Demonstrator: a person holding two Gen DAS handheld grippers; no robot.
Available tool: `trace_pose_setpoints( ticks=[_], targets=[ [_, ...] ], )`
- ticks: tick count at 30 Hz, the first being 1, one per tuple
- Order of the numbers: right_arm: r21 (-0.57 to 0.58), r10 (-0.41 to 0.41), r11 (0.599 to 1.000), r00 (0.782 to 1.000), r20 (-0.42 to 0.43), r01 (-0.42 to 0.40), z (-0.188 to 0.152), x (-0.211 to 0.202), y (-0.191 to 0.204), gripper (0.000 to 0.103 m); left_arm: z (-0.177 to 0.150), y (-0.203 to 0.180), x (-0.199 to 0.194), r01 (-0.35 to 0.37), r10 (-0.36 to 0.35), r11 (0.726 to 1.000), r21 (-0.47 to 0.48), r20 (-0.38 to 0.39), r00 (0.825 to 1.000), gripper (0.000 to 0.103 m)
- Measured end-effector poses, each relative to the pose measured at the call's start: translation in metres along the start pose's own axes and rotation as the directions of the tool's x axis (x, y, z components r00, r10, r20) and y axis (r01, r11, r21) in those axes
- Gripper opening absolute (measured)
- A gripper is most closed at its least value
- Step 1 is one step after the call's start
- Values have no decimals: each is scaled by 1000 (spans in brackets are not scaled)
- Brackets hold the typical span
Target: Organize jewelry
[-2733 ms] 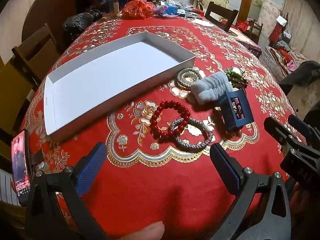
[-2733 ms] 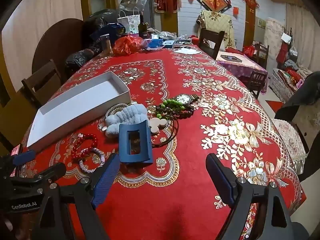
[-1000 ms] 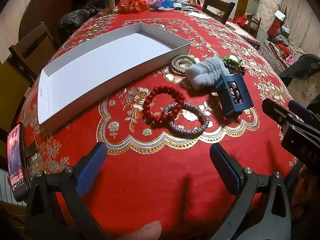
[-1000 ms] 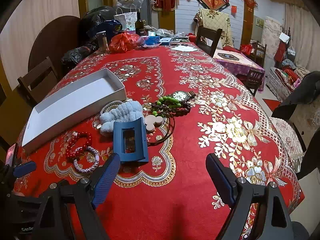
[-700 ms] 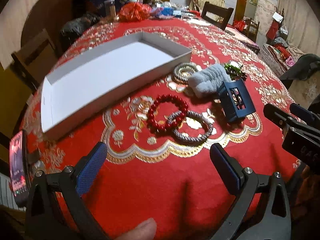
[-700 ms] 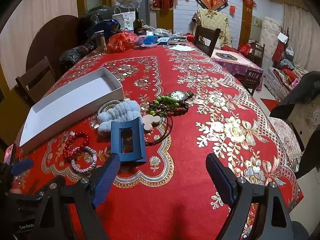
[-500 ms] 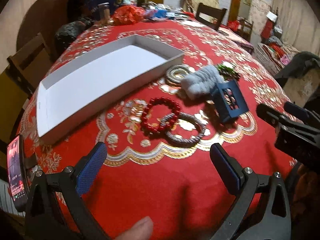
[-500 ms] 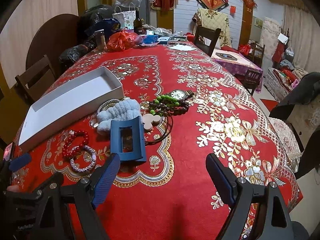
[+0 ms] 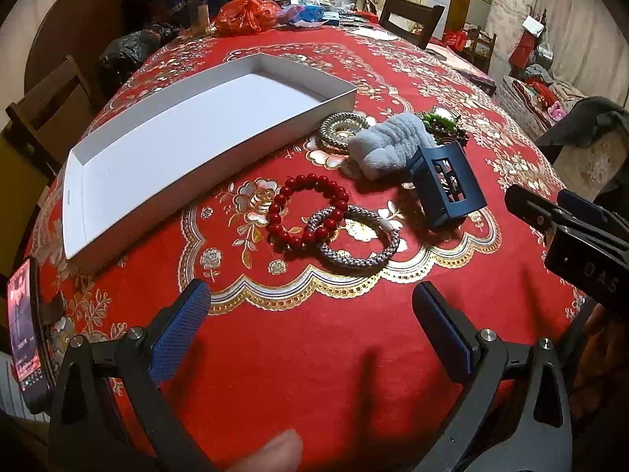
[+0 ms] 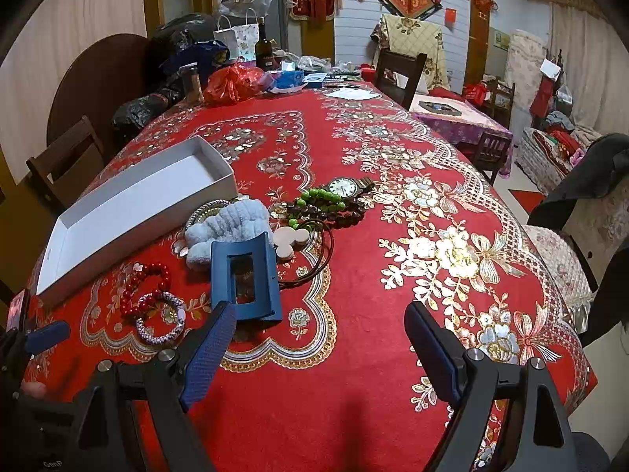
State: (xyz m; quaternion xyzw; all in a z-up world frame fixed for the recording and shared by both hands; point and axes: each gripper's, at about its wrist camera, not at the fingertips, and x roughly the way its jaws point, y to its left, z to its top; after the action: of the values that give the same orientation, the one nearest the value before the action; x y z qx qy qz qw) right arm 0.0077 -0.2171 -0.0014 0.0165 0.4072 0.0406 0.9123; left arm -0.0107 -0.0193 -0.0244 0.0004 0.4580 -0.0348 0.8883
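Red bead bracelet [image 9: 308, 210] lay overlapping a grey braided bracelet [image 9: 354, 240] on the red tabletop [image 9: 314, 338], near the empty white box [image 9: 188, 133]. Left gripper [image 9: 310, 326] and right gripper [image 10: 318, 350] hovered, jaws released, holding nothing.

Left gripper [image 9: 310, 328] and right gripper [image 10: 320, 338] hover with jaws spread wide.

The right gripper [image 10: 320, 338] is hovering over the table [image 10: 354, 354], fingers [image 10: 208, 348] spread wide. A blue clip [image 10: 245, 281] is lying just ahead, beside a red bracelet [image 10: 145, 285] overlapping a grey one [image 10: 161, 316].
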Motion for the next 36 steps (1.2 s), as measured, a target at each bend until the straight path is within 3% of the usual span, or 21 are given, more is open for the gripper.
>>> trace_pose_setpoints(
  ticks=[36],
  targets=[
    [25, -4, 1000, 1000, 7, 3, 0, -2, -4, 86, -4, -3, 2, 7, -7, 1000, 13, -10, 1000, 102]
  ],
)
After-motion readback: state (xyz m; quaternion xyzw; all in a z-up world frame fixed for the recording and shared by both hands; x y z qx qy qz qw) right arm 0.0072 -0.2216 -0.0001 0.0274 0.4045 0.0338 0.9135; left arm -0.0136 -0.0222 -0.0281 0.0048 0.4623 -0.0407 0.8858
